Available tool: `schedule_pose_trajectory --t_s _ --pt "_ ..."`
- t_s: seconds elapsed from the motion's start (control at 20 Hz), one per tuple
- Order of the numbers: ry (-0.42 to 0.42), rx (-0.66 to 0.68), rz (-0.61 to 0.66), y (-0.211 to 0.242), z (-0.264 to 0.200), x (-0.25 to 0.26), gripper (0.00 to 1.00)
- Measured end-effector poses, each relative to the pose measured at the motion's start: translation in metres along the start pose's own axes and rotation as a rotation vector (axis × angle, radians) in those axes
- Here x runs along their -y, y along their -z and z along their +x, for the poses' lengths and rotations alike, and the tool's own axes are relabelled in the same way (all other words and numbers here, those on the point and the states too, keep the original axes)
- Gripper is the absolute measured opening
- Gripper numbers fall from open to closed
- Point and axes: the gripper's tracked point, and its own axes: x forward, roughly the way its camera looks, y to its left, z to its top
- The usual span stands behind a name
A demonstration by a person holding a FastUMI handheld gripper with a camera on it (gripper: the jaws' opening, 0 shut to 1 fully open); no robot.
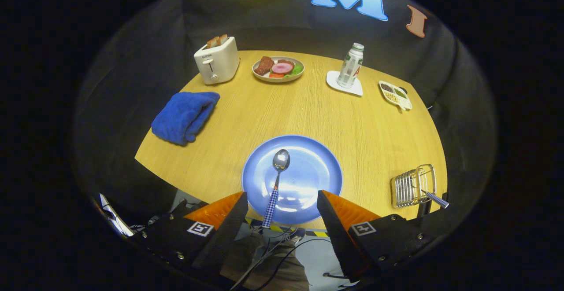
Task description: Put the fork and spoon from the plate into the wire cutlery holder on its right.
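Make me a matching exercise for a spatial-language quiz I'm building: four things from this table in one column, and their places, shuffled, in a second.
Things:
1. spoon
2. blue towel
3. bottle
4. bread slices

Places:
A. standing on a white coaster
B. sticking out of the toaster's top
C. lying on the blue plate, handle between the open tool's fingers
D. folded on the table, in front of the toaster

Pairs: 1-C, 2-D, 3-A, 4-B

The tool holds nothing.

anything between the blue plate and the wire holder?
Gripper view: only bare wooden table between round blue plate and wire cutlery holder. Open claw hovers at the plate.
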Motion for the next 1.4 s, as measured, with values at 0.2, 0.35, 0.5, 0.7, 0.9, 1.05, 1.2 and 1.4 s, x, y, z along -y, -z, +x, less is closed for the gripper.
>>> schedule_pose_trajectory --t_s 0.2,0.35,0.5,0.7,0.9,1.05,1.2,1.4 --pt "-0.02 -0.105 0.033 0.029 0.029 -0.008 0.97" --pt "-0.024 -0.171 0.038 0.044 0.043 -0.006 0.82" --pt "-0.033 -0.205 0.041 0.047 0.055 -0.005 0.68" --pt "-0.056 -0.266 0.014 0.048 0.073 -0.006 0.63" --pt "-0.086 -0.315 -0.013 0.048 0.08 -0.006 0.63" --pt "-0.089 -0.33 -0.025 0.039 0.076 0.0 0.64" --pt "-0.114 -0.411 -0.024 0.058 0.093 0.002 0.21" --pt "-0.144 -0.419 -0.047 0.056 0.101 -0.001 0.21"
